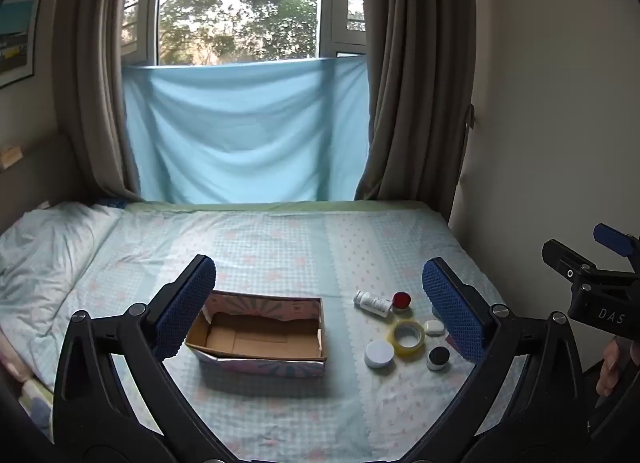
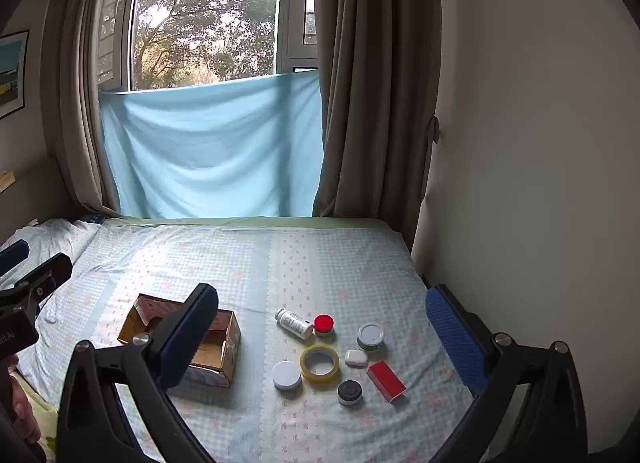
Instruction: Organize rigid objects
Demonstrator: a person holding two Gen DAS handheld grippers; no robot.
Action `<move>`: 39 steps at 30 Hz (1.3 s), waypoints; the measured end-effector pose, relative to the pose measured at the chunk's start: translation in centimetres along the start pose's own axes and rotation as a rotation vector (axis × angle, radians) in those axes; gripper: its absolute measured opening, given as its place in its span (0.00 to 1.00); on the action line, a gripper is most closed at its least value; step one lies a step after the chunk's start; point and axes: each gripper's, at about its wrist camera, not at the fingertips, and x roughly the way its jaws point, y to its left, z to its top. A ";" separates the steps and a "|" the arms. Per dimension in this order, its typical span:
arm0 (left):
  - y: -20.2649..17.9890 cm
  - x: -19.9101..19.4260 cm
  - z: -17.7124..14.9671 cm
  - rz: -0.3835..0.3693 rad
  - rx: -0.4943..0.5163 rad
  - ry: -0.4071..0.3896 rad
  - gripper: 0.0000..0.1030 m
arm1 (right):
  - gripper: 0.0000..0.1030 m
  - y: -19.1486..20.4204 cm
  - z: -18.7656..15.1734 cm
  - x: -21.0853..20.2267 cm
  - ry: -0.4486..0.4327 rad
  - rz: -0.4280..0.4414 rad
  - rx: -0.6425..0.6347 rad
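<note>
An open, empty cardboard box [image 1: 256, 339] [image 2: 216, 355] lies on the bed. To its right sit small objects: a white pill bottle [image 1: 373, 303] [image 2: 294, 324] on its side, a red-lidded jar [image 1: 401, 300] [image 2: 323, 324], a yellow tape roll [image 1: 408, 338] [image 2: 319, 363], a white round lid [image 1: 379, 354] [image 2: 286, 375], a black-lidded jar [image 1: 438, 358] [image 2: 349, 392], a small white case [image 1: 434, 328] [image 2: 355, 358], a white-lidded jar [image 2: 371, 336] and a red box [image 2: 386, 380]. My left gripper [image 1: 318, 311] is open above the box. My right gripper [image 2: 320, 339] is open above the objects.
The bed [image 1: 280, 239] has a checked light sheet, with a pillow [image 1: 52, 247] at the left. A wall [image 2: 540, 183] borders its right edge. A window with brown curtains and a blue cloth [image 1: 248, 131] stands behind. The right gripper's body [image 1: 600, 291] shows at the left view's right edge.
</note>
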 end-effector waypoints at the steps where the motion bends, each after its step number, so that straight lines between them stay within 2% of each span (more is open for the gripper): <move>1: -0.1 0.0 0.0 0.004 0.003 -0.001 0.99 | 1.00 0.0 0.0 0.0 -0.010 -0.001 0.000; 7: -0.8 -0.1 0.2 0.022 0.015 -0.012 0.99 | 1.00 -0.1 -0.1 -0.2 -0.007 0.006 -0.007; 8: -0.3 -0.7 -0.5 -0.023 0.006 -0.024 0.99 | 1.00 -0.1 -0.1 -0.2 -0.006 0.007 -0.007; 16: -0.3 -1.1 -0.3 -0.032 -0.007 -0.018 0.99 | 1.00 -0.2 -0.1 -0.2 -0.005 -0.004 -0.006; 39: -0.6 -1.2 -0.5 -0.011 -0.008 -0.027 0.99 | 1.00 -0.9 -0.1 -0.7 -0.012 -0.004 0.006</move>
